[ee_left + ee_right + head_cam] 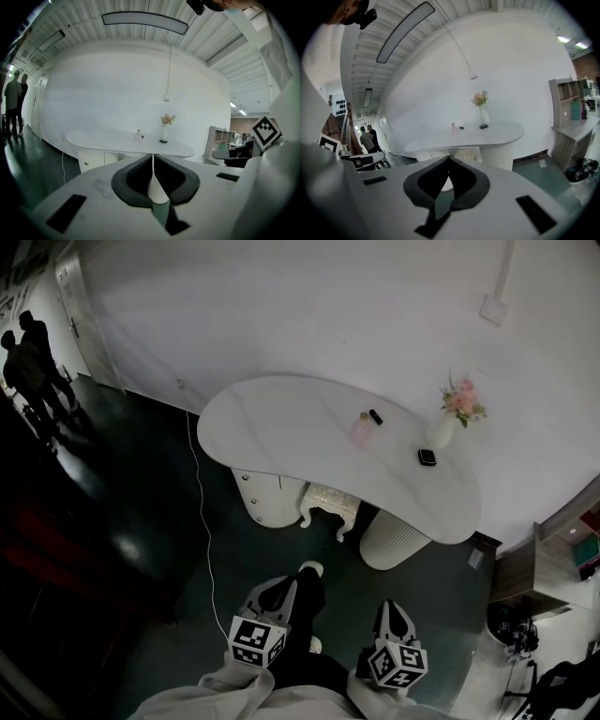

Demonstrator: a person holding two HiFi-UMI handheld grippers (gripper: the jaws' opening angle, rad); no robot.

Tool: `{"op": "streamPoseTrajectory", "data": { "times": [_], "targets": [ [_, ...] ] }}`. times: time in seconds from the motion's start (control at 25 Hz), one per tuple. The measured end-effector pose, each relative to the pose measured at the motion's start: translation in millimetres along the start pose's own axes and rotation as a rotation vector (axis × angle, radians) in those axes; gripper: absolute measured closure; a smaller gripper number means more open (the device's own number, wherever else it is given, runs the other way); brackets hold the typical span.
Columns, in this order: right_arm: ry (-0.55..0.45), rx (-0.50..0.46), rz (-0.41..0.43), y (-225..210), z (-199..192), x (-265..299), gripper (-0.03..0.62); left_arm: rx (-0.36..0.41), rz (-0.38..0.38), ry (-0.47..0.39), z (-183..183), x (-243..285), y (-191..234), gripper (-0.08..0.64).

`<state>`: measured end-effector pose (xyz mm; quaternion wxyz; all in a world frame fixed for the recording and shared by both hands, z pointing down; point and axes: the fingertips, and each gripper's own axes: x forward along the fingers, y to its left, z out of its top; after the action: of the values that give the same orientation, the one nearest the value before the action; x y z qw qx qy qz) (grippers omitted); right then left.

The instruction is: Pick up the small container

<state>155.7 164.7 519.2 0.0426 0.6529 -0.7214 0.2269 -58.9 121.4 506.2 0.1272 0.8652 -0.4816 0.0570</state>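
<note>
Nothing of the task is judged done: the small pink translucent container [363, 430] is seen standing on the white curved table [281, 442], well apart from the left tongs [279, 589] and right tongs [392, 607], both closed together and empty.

Surface [272, 432]: is standing mid-frame in the head view, against the wall.
Small container [363, 430]: is sitting on the surface, right of centre, with a small item [376, 416] lying just behind it.
Vase [441, 432]: is standing further right on the surface, with a flat item [427, 457] lying before it.
Stool [330, 504]: is sitting under the surface's near edge.
Left tongs [279, 585], right tongs [390, 607]: are hanging at lower centre, well apart from the surface.
Two people [33, 362]: are standing at upper left.
</note>
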Motion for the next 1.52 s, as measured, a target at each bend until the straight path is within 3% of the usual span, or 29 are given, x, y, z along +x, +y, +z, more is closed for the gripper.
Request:
{"op": "streamPoseTrajectory", "data": {
  "times": [0.48,1.52],
  "targets": [
    [-0.023,0.025,-0.038,-26.4,28.3,40.8,0.543,0.028,-0.055,0.007,19.7,66.7,5.0,0.537],
    [-0.017,0.026,-0.055,-39.1,122.6,206.4,0.543,0.019,-0.071,0.022,88.6,238.9,93.6,0.537]
  ]
}}
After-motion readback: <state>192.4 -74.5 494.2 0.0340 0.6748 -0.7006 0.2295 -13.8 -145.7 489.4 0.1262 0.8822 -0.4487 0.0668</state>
